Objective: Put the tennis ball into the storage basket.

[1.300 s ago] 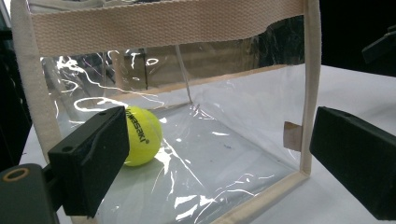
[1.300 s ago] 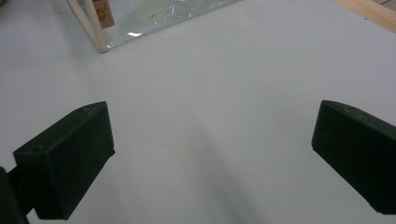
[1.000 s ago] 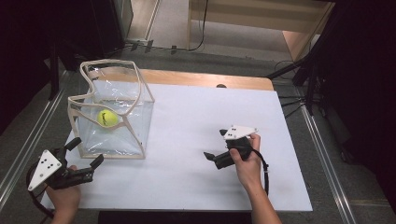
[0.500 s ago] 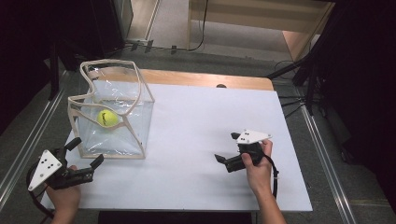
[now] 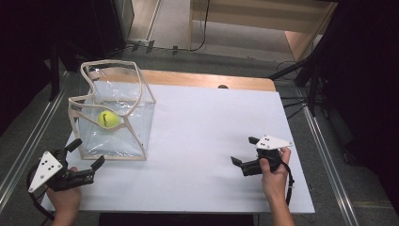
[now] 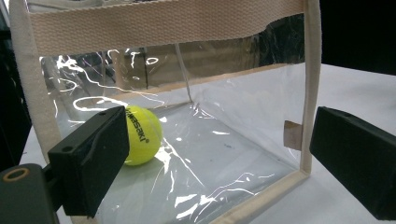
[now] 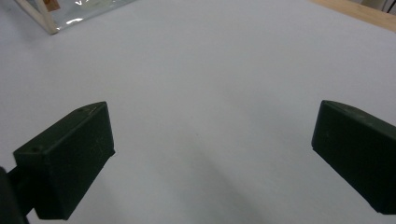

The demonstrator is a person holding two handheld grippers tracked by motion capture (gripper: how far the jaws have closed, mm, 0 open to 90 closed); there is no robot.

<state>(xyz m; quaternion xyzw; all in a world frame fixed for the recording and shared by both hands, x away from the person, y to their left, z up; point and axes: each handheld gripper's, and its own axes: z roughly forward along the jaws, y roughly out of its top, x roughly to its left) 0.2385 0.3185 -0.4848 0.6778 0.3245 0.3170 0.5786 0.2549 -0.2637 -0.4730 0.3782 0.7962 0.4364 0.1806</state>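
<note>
High view, left tongs (image 5: 87, 153) near bag (image 5: 113, 141)

Ball (image 5: 108, 118) in bag (image 5: 136, 136), table (image 5: 197, 141) left.

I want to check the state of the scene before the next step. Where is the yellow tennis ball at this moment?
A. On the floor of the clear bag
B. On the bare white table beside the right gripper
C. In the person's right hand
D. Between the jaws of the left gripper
A: the tennis ball rests on the bottom of the clear bag, behind its transparent wall, while the left gripper stays outside, jaws open.
</note>
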